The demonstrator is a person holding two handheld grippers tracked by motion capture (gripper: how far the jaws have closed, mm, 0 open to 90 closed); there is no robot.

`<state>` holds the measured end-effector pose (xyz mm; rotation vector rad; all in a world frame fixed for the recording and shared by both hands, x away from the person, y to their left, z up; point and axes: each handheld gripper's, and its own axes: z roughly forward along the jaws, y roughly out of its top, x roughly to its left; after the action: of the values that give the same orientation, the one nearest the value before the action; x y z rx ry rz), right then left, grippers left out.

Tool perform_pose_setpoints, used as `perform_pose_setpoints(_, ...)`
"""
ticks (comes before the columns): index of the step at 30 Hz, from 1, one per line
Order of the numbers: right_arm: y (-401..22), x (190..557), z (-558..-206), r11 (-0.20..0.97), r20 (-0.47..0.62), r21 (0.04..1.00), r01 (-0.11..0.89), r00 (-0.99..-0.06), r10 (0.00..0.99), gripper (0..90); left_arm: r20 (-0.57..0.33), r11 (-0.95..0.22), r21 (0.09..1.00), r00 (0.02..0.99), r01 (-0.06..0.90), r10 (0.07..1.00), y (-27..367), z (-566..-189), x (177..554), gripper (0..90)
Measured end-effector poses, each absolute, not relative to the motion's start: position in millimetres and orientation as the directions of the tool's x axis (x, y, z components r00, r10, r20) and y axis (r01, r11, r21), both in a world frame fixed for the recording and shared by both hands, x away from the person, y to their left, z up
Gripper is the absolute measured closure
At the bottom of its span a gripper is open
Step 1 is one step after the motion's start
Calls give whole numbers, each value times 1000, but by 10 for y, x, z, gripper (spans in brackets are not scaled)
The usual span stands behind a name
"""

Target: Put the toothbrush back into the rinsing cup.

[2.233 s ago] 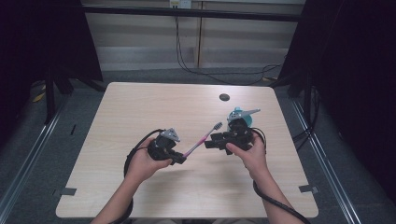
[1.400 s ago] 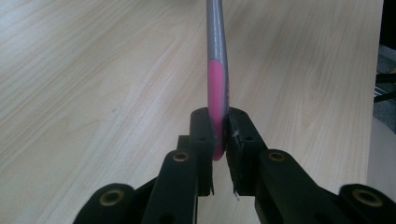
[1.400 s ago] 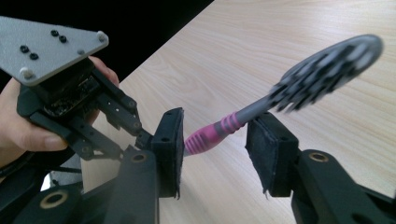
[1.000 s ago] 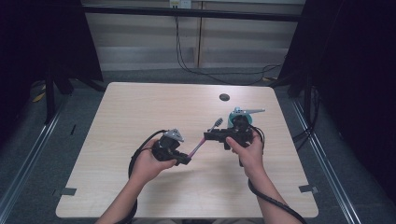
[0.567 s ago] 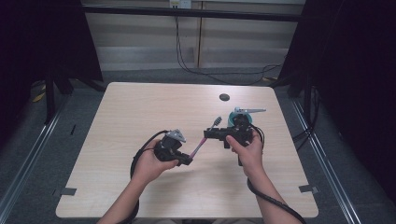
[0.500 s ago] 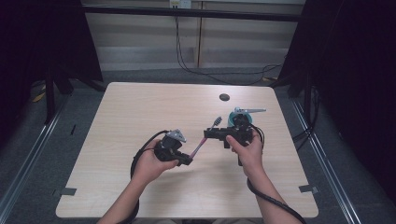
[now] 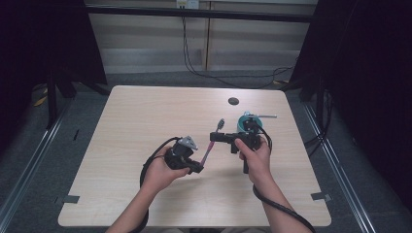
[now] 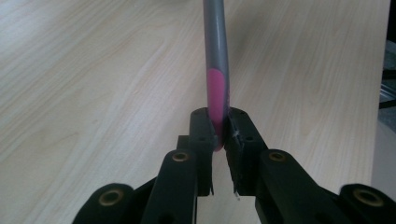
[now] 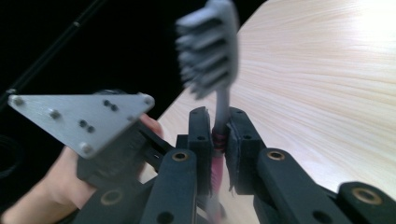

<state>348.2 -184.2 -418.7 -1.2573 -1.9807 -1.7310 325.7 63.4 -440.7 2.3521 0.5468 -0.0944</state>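
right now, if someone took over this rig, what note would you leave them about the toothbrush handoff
Left tool: shut on the pink end of the toothbrush handle.
Right tool: jaws have just been closing and now pinch the neck under the bristle head.
The toothbrush is held off the table, slanting between both tools; a teal cup stands behind the right tool.
Done: both ends gripped.
Left: probably release one end, then place the brush, perhaps in the cup.
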Motion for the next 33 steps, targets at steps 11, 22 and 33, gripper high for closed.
perform_pose_setpoints(11, -1812, 3495, -4127, -72, 661, 704, 707, -615, 430, 833, -216, -643, 658, 917, 391, 336, 576, -4397, 3233, 794)
perform_pose_setpoints(22, -1823, 3494, -4126, -68, 658, 703, 707, -612, 438, 833, -229, -637, 672, 924, 378, 307, 500, -4429, 3202, 743)
perform_pose_setpoints(33, -1898, 3482, -4092, -52, 620, 730, 681, -630, 468, 834, -219, -605, 699, 920, 381, 326, 551, -4476, 3207, 506)
